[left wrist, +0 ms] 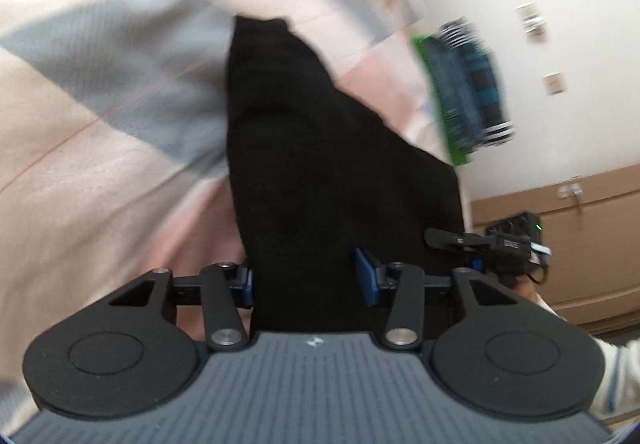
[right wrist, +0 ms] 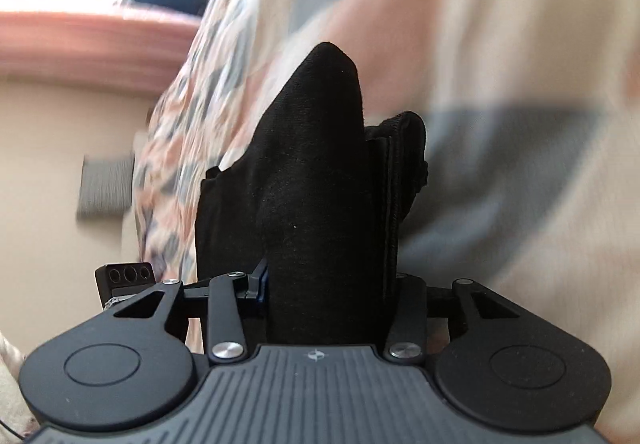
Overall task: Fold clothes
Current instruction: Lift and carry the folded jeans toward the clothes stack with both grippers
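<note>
Between both jaws: black garment, gripped by left gripper and right gripper. Blurred; left grip probably looser. Risk: slips toward 12 o'clock onto bedspread.

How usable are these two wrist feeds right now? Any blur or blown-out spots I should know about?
Left wrist view: the patterned bedspread and the striped folded stack are smeared by motion blur; the left gripper is sharp; the black garment shows no fold detail. Right wrist view: the bedspread is blurred, the upper left corner blown out white, the right gripper crisp, and fisheye curvature bends the edges.
</note>
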A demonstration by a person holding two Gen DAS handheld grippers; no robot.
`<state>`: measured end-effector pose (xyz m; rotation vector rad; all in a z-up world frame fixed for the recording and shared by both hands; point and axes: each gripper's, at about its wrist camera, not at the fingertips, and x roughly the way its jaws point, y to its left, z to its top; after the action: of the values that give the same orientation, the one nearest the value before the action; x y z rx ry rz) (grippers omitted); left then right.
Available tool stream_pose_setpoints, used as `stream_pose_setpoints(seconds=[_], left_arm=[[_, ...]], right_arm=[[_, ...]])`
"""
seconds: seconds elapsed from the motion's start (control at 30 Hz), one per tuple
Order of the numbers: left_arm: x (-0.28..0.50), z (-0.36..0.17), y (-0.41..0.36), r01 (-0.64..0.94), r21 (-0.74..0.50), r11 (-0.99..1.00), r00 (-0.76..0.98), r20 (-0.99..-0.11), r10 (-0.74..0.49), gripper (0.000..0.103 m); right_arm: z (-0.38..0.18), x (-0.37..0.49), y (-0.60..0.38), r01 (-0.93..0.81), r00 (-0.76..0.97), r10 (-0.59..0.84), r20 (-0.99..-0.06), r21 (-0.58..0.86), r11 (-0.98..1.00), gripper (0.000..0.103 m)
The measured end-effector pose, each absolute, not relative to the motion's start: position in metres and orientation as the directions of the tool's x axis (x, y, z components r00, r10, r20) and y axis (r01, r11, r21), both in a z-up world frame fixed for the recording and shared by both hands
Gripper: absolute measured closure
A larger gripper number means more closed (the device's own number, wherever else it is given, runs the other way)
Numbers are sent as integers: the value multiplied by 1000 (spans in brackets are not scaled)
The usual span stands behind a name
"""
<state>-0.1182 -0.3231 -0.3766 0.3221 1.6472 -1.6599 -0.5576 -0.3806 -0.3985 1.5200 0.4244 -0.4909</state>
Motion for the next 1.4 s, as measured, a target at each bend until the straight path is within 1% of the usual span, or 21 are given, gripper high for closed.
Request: stream_pose_setpoints(seconds=[0.1,0.13,0.23,0.27,0.37,0.47,0.57,0.63,0.7,0.77,0.87,1.03,1.17,1.23,1.3,1.37,1.4], left_arm=[[-124,-356,-338,675,-731,98,-677,-667,-312,64],[-125,-346,-345,679,-729,88,-675,-667,-315,64],[-131,-313,-370,690,-722,47,-672,-663,-330,64],[-137,-299,-386,690,-724,10,-677,-650,-344,64],[-165,-255,-444,671,-728,-140,-718,-590,-369,64],[-213,-210,-517,624,-706,-335,-778,-522,-348,64],[-277,-173,-597,556,-663,-500,-829,-482,-283,64],[-324,-156,-650,503,-650,-570,-856,-464,-226,64],[-374,-145,-700,457,-642,-615,-871,-463,-163,64],[-417,-139,-737,440,-627,-643,-869,-479,-126,64],[-477,-134,-780,429,-594,-681,-849,-523,-79,64],[-537,-155,-825,457,-545,-703,-800,-598,-57,64],[-562,-187,-855,498,-522,-693,-762,-645,-62,63],[-566,-205,-866,513,-520,-683,-746,-664,-55,58],[-566,-220,-874,517,-530,-672,-742,-670,-42,54],[-562,-223,-874,507,-541,-672,-752,-659,-37,51],[-560,-221,-874,512,-534,-673,-749,-661,-46,51]], right_arm=[[-401,-567,-372,551,827,-94,-555,832,-61,60],[-400,-569,-370,551,824,-110,-556,831,-69,61],[-384,-580,-365,528,830,-143,-540,842,-112,64],[-376,-586,-363,513,833,-163,-528,849,-130,64],[-343,-606,-356,441,825,-311,-471,882,-166,65],[-301,-641,-357,375,761,-508,-403,913,-162,65],[-267,-681,-369,338,643,-685,-343,929,-148,65],[-247,-708,-380,329,542,-782,-307,934,-138,65],[-235,-731,-395,323,436,-855,-281,936,-143,65],[-229,-749,-411,305,337,-906,-257,940,-154,65],[-234,-768,-437,249,235,-941,-243,951,-183,65],[-263,-796,-482,159,155,-954,-258,959,-234,65],[-287,-809,-509,150,177,-941,-288,953,-263,65],[-299,-814,-520,155,198,-933,-301,949,-274,64],[-312,-819,-531,160,218,-924,-315,945,-284,61],[-320,-825,-540,180,240,-912,-333,938,-296,54],[-318,-828,-539,210,255,-902,-348,931,-299,54]])
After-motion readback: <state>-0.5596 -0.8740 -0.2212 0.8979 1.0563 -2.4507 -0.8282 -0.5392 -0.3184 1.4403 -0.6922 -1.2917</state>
